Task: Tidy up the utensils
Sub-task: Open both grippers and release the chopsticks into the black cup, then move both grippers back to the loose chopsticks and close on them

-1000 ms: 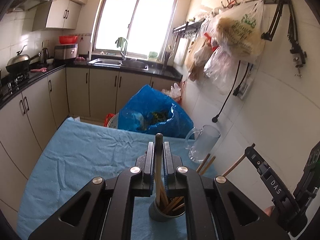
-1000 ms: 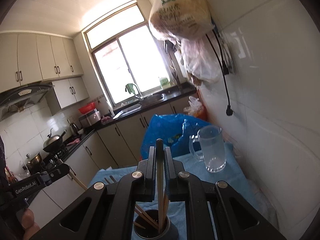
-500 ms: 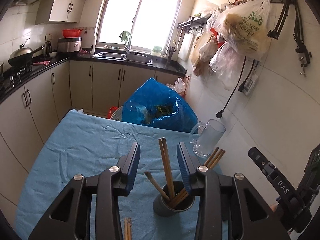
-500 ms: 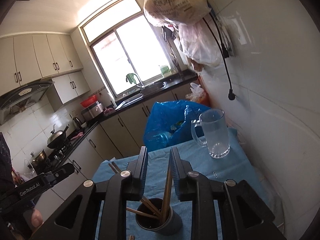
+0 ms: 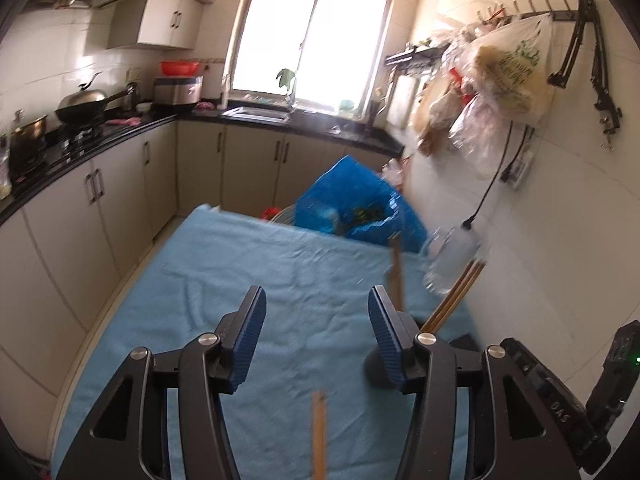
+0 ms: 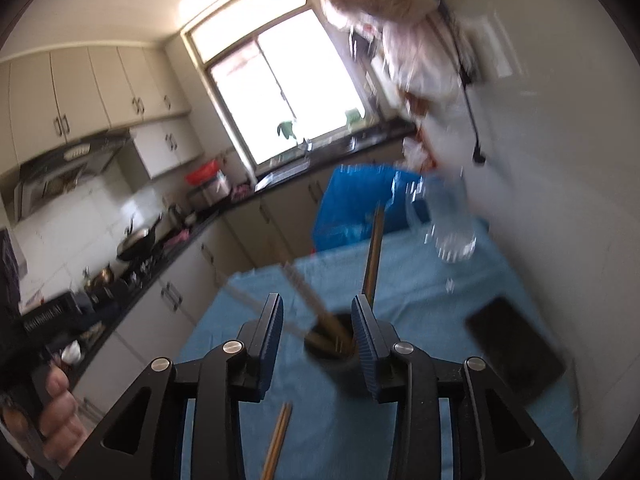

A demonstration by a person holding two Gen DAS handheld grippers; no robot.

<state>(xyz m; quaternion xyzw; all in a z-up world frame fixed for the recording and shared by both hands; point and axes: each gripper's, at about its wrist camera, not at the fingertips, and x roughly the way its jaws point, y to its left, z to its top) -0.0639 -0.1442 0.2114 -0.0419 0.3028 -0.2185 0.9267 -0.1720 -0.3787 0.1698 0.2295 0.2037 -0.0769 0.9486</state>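
A dark round cup (image 6: pixel 330 354) stands on the blue cloth (image 6: pixel 420 304) with several wooden chopsticks (image 6: pixel 372 256) leaning out of it. My right gripper (image 6: pixel 318 318) hangs just before the cup, its jaws opening and nothing pressed between them. A loose pair of chopsticks (image 6: pixel 278 438) lies on the cloth beneath it. In the left wrist view my left gripper (image 5: pixel 316 312) is to the left of the cup, which hides behind its right finger; chopsticks (image 5: pixel 397 276) stick up there. Its jaws are opening and empty. The loose chopsticks (image 5: pixel 319 432) lie below it.
A clear glass jug (image 6: pixel 450 220) stands at the cloth's far right by the tiled wall. A black phone (image 6: pixel 516 356) lies right of the cup. A blue plastic bag (image 5: pixel 360 210) bulges beyond the table. Kitchen cabinets (image 5: pixel 92 200) run along the left.
Both grippers let go of the chopsticks they held over the cup and opened. Both drew back and sank; the left one moved left, away from the cup.
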